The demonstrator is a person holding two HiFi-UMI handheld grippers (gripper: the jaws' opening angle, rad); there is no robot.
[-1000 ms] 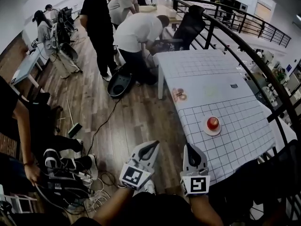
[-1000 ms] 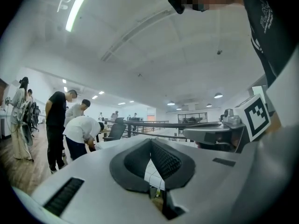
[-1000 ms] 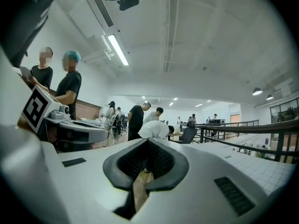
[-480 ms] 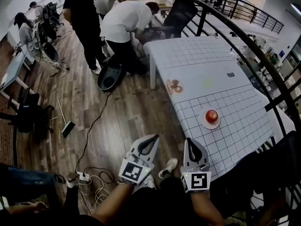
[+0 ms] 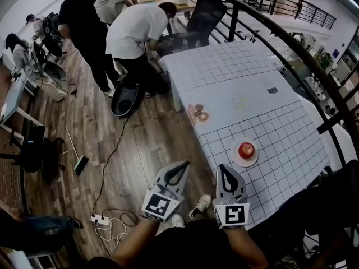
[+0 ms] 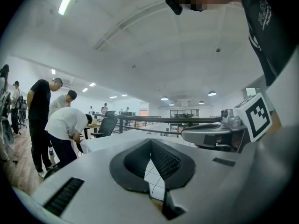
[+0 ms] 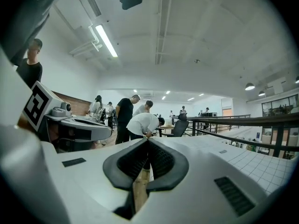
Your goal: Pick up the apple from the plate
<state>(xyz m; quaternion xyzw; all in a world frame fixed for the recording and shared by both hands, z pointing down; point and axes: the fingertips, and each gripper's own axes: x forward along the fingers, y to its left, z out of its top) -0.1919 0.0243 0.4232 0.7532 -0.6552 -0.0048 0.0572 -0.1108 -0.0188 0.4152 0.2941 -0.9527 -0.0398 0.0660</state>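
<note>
1. White jaws are together on both grippers, with nothing between them. The left gripper (image 5: 180, 168) and the right gripper (image 5: 225, 170) are held side by side close to the body and point about level toward the table (image 5: 280, 122).
2. As I judge it, the step in hand is the approach. Neither gripper is near the apple (image 5: 245, 149), and nothing is grasped yet.
3. The red apple sits on a small white plate (image 5: 235, 157) on the gridded table, close to its near edge. It is ahead and a little to the right of the right gripper.
4. I think the next move calls for the right gripper, which is the nearer one. It should go forward over the table edge, open wider than the apple, come down on both sides of it, and close. The apple is round and may roll if one jaw touches first.
5. Only the head view shows the apple and plate; neither gripper view shows them.
6. The gripper views show what the head view does not: the dark ribbed pads (image 6: 164, 160) meeting at their tips, and the other gripper at the side.
7. Farther off, people (image 5: 134, 29) stand by the table's far end, and a railing (image 7: 261, 121) runs along the table's right side.
</note>
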